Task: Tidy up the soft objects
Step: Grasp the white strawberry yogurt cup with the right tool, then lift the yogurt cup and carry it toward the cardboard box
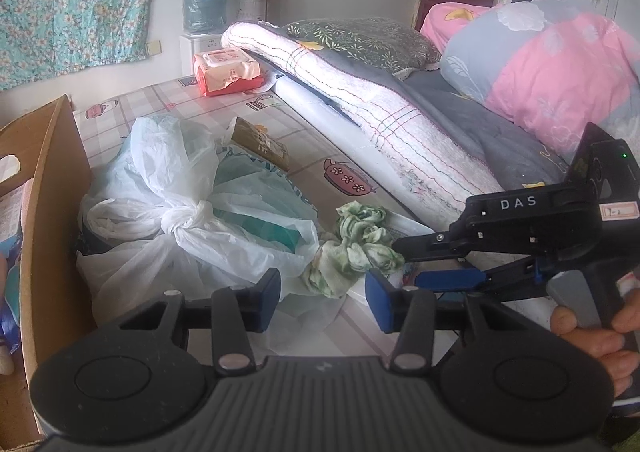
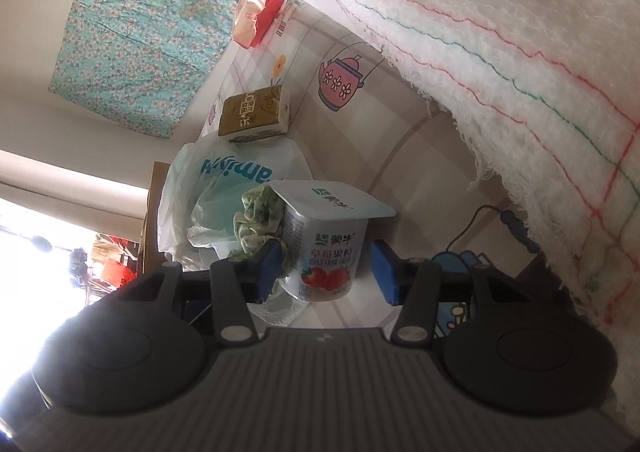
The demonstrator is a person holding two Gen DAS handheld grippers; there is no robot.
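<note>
A crumpled green-and-white cloth (image 1: 354, 248) lies on the patterned table cover, beside knotted white plastic bags (image 1: 192, 212). My left gripper (image 1: 324, 302) is open just in front of the cloth, empty. My right gripper (image 1: 404, 264) reaches in from the right, rolled on its side, its fingers at the cloth's right edge. In the right wrist view the right gripper (image 2: 324, 270) is open around a strawberry yogurt cup (image 2: 328, 248), pads apart from its sides, with the cloth (image 2: 260, 220) just behind the cup.
A cardboard box (image 1: 44, 212) stands at the left. A brown tissue pack (image 1: 260, 142) and a red wipes pack (image 1: 226, 72) lie farther back. A folded white blanket (image 1: 360, 100), pillows and a pink quilt (image 1: 552, 68) fill the right. A black cable (image 2: 480, 220) lies near the cup.
</note>
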